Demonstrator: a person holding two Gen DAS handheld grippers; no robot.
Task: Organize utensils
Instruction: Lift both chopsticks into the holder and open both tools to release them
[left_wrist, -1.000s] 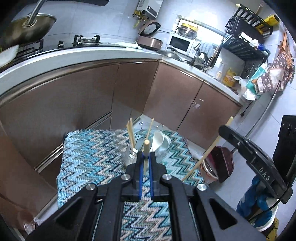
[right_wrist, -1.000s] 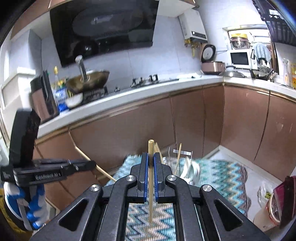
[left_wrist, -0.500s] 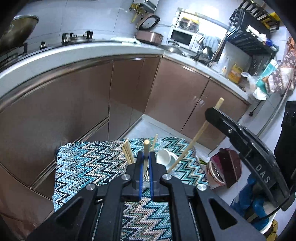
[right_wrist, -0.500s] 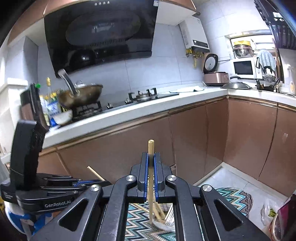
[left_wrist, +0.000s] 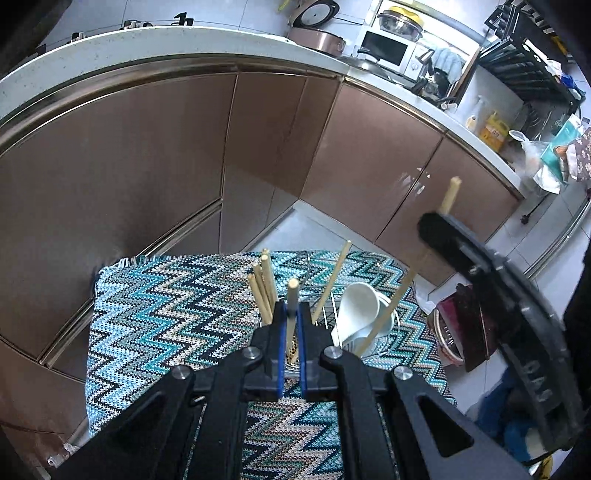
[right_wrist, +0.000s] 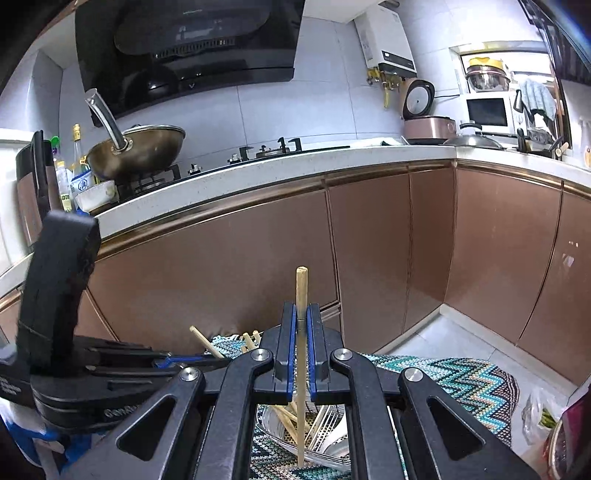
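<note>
The left gripper (left_wrist: 290, 325) was clamped on a wooden chopstick (left_wrist: 292, 306), and the right gripper (right_wrist: 301, 354) pinched another chopstick (right_wrist: 301, 354) upright, both above the metal utensil holder (right_wrist: 332, 448) holding chopsticks and white spoons (left_wrist: 360, 310) on the zigzag cloth (left_wrist: 166, 317).

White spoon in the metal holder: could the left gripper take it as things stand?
Probably not yet: the left gripper is already shut on a chopstick, so its jaws are occupied, though the white spoon stands exposed just beside it.
</note>
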